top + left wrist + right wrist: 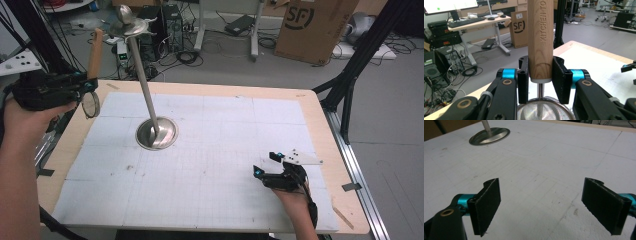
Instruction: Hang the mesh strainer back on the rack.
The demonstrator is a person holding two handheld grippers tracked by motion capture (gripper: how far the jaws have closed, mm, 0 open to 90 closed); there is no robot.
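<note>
A small mesh strainer (pixel 90 104) with a wooden handle (pixel 95 50) hangs off the table's left edge, handle up and sieve down. My left gripper (pixel 89 85) is shut on the lower end of that handle (pixel 540 37), both pads pressing the wood, with the mesh bowl (pixel 544 110) just below the jaws. A metal stand (pixel 145 80) rises tilted from its round base (pixel 157 132) on the white mat, with a hook piece at its top. My right gripper (pixel 266 164) rests low at the mat's front right, open (pixel 541 205), with nothing between its pads; the stand base (pixel 489 136) lies far ahead.
The white gridded mat (pixel 210 150) covers the wooden table (pixel 325 125). Beyond the table stand a cardboard box (pixel 315 25), computer towers and cables (pixel 165 30), and black frame legs (pixel 360 55). A desk with a keyboard (pixel 471 22) shows behind the handle.
</note>
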